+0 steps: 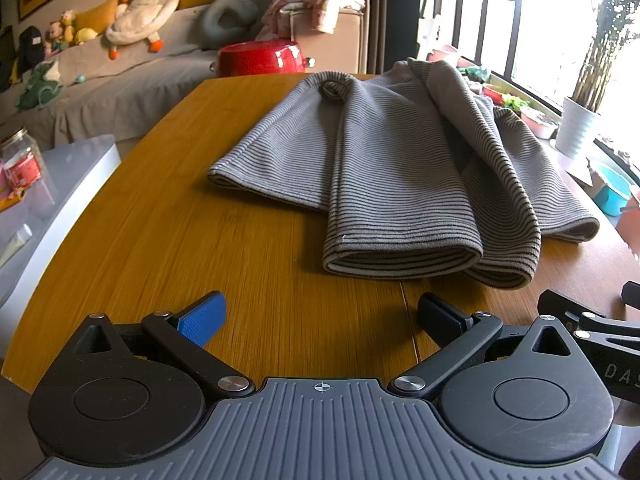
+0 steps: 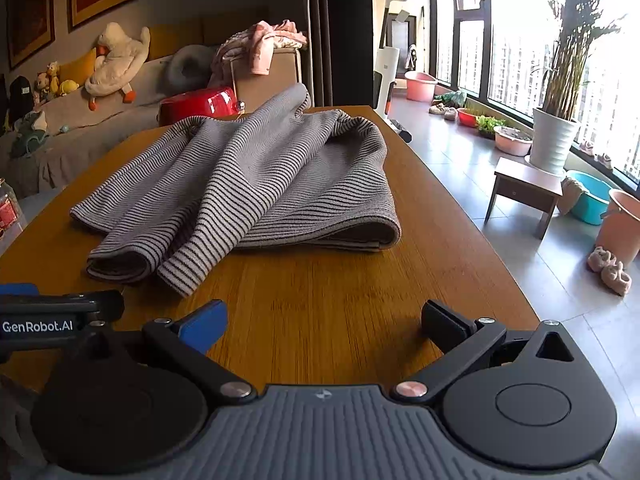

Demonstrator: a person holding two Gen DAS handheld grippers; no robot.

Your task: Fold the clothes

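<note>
Hovering low over the near edge of the wooden table point(image 1: 168, 216), my left gripper point(image 1: 320, 316) has its jaws spread wide, blue pad on one side, black pad on the other, nothing between them but bare wood. Same story on my right gripper point(image 2: 324, 322): jaws wide apart, empty, poised above the tabletop just short of the cloth. In the left wrist view, the right tool's black arm pokes in at the right edge; in the right wrist view, the left tool's arm, lettered GenRobot.AI, shows at the left edge, so the two sit side by side.

Just ahead lies the striped grey garment point(image 1: 400, 168), partly folded, resting flat on the table with its layered hem edges facing me and a rolled neckline at the far end. From the right wrist view the garment point(image 2: 256, 184) has one panel draped diagonally over the others, a bit rumpled toward the far side.

Beyond the table, a red tub point(image 1: 262, 58) sits by the grey-covered sofa point(image 1: 120, 92), where a white plush duck point(image 1: 144, 10) sprawls. Off to the right, a potted plant point(image 2: 556, 120) in a white pot stands by the window, with a small wooden stool point(image 2: 524, 192) and a blue basin point(image 2: 590, 196) on the tiled floor.
</note>
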